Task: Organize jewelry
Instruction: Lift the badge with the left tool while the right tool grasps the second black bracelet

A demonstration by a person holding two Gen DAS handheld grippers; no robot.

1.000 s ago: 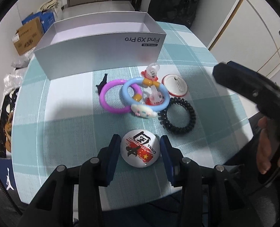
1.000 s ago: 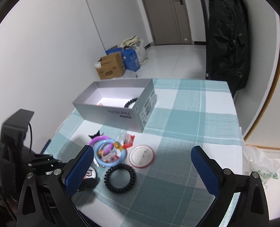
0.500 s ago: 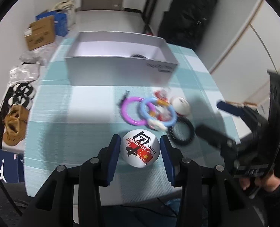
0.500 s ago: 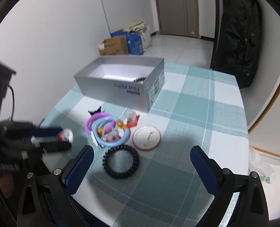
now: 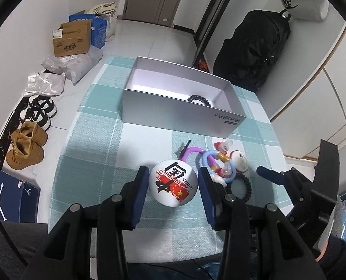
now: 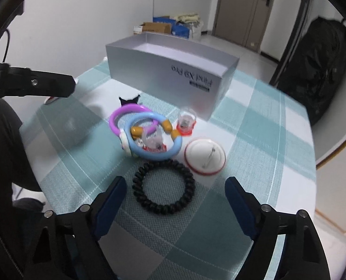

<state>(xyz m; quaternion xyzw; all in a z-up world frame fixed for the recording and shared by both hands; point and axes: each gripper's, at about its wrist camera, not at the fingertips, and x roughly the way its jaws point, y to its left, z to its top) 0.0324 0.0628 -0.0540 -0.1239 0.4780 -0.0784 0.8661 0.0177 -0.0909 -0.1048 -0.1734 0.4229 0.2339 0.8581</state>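
Note:
My left gripper (image 5: pixel 173 186) is shut on a round white badge (image 5: pixel 173 183) with a red and black China print, held above the checked tablecloth. My right gripper (image 6: pixel 175 186) hangs low over a black coil hair tie (image 6: pixel 163 186). Its jaws are closing with the tie between them, and the pads stand clear of it. Just beyond lie a blue bangle (image 6: pixel 151 140), a purple bangle (image 6: pixel 126 110), a white red-rimmed badge (image 6: pixel 205 156) and a clear charm (image 6: pixel 187 121). The open grey box (image 5: pixel 182 112) holds another black coil tie (image 5: pixel 199 99).
The table's near edge lies right under both grippers. A black backpack (image 5: pixel 254 46) leans against the wall behind the table. Cardboard boxes (image 5: pixel 72 38) and shoes (image 5: pixel 28 144) sit on the floor to the left.
My left gripper has lifted the badge off the table and drawn back. My right gripper has dropped toward the black hair tie and its jaws have narrowed.

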